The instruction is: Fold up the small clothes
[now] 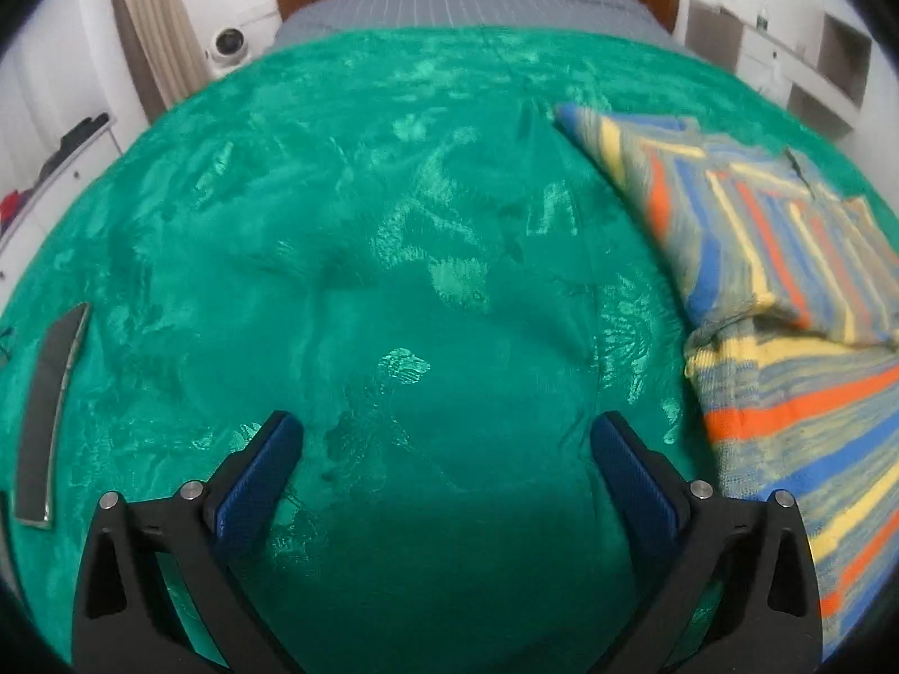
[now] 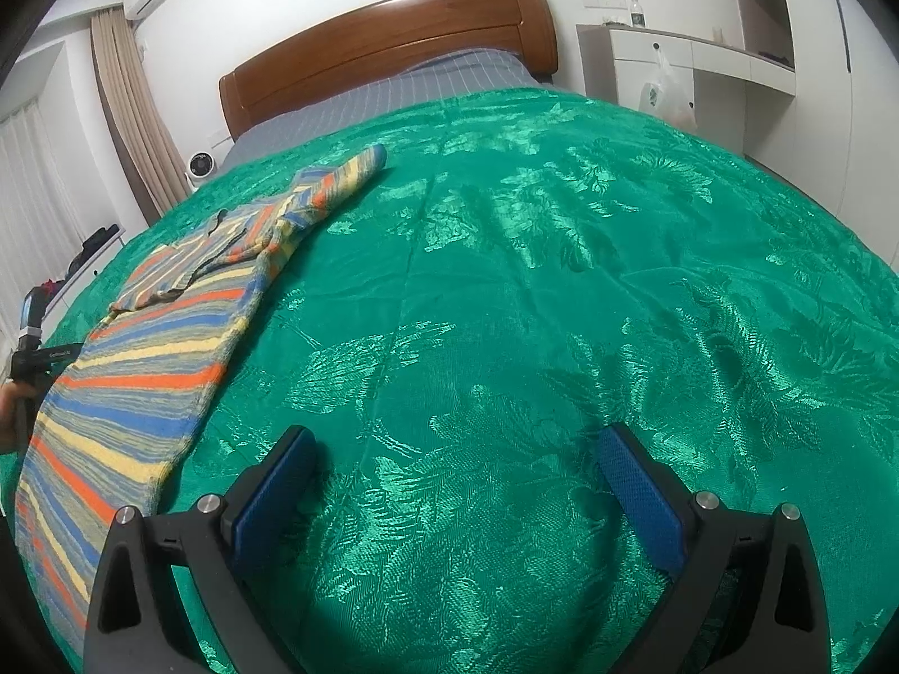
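A striped knit garment (image 1: 786, 292) in blue, orange, yellow and grey lies on the green bedspread (image 1: 365, 281). In the left wrist view it is at the right edge, with one sleeve folded over the body. In the right wrist view the striped garment (image 2: 146, 348) is at the left, its sleeve stretching toward the headboard. My left gripper (image 1: 446, 438) is open and empty over bare bedspread, left of the garment. My right gripper (image 2: 458, 449) is open and empty over bare bedspread (image 2: 562, 281), right of the garment.
A dark flat strip (image 1: 48, 415) lies on the bedspread at the far left. The wooden headboard (image 2: 387, 50) and grey sheet are at the far end. White cabinets (image 2: 691, 78) with a plastic bag stand at the right. The other handheld gripper (image 2: 33, 348) shows at the left edge.
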### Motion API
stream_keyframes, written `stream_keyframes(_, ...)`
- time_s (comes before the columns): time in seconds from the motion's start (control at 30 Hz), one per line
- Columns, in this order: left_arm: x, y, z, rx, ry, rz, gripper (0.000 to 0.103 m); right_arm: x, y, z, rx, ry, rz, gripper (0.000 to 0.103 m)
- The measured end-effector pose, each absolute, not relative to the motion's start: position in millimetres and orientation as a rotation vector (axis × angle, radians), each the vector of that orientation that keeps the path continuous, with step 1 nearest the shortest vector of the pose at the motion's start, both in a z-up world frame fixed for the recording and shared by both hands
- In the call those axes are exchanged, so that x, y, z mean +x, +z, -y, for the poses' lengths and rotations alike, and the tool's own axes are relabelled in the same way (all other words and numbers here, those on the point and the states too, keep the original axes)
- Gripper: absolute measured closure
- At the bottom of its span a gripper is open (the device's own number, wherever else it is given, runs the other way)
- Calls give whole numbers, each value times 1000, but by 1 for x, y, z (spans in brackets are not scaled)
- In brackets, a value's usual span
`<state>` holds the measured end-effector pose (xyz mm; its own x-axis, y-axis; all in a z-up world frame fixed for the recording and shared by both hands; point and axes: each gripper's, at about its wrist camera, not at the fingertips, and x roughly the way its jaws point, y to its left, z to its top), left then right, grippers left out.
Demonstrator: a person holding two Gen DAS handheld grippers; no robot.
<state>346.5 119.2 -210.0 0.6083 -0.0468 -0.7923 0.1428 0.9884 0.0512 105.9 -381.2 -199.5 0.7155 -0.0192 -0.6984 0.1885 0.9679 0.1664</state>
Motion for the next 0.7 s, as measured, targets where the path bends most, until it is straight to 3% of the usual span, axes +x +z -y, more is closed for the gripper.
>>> stream_keyframes(0.7,345,-210,-127,65,-137,-915,0,116,-202,370,155,-188,-811,2)
